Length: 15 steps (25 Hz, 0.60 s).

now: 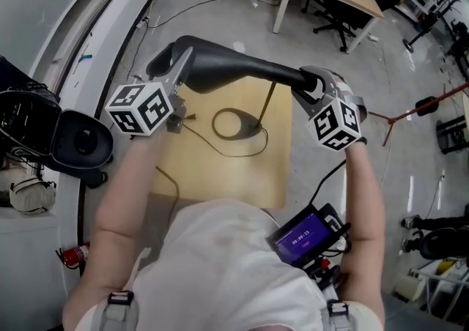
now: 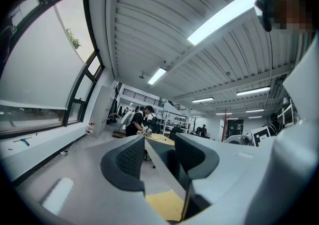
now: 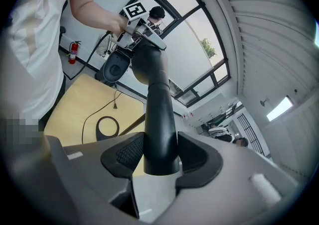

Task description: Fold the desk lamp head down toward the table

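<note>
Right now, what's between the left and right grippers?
The black lamp head fills the whole stretch, from the left gripper at its wide end to the right gripper clamped on its narrow end. The head view shows it best.

**Fig. — Marks and print: square codes and one lit screen; no plain words legible.**
Black-and-white square code patterns, without letters, on the faces of the left cube (image 1: 141,108) of the left gripper (image 2: 158,158) and the right cube (image 1: 337,123) of the right gripper (image 3: 160,155); a short row of white digits on the purple screen (image 1: 299,238) at the person's waist, too small to read surely; fire extinguisher (image 1: 73,255) label unreadable.
</note>
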Each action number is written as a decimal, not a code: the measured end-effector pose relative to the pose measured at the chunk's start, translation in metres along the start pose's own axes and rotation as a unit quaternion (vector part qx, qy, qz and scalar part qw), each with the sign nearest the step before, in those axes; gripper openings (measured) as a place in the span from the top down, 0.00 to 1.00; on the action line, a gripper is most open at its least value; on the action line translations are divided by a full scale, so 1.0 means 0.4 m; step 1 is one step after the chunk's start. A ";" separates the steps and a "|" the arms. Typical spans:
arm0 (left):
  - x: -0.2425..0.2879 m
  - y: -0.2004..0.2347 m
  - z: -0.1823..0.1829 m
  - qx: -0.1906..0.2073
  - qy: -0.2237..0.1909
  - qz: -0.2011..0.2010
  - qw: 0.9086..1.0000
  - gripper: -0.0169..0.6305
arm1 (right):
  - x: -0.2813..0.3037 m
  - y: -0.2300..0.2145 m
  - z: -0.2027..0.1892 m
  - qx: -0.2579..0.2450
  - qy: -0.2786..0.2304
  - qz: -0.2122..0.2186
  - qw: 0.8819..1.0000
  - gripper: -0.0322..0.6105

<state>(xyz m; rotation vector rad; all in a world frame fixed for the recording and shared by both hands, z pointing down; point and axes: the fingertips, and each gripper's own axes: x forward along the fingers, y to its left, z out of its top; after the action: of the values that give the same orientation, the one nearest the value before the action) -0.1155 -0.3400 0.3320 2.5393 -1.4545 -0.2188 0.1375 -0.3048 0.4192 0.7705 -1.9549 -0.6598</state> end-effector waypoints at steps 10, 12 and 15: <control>-0.025 0.049 -0.062 -0.029 0.007 0.003 1.000 0.68 | 0.001 0.006 0.027 -0.027 0.025 -0.008 0.999 0.61; -0.015 0.045 -0.065 -0.032 0.008 0.003 0.999 0.68 | 0.000 -0.002 0.019 -0.028 0.028 -0.009 0.999 0.61; -0.004 0.047 -0.083 -0.041 0.014 0.003 0.999 0.68 | -0.001 -0.013 0.012 -0.038 0.034 -0.011 0.999 0.61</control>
<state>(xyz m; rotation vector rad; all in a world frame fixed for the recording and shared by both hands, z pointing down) -0.1245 -0.3445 0.3689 2.4626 -1.4132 -0.2371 0.1349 -0.3073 0.4131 0.7583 -1.8512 -0.7088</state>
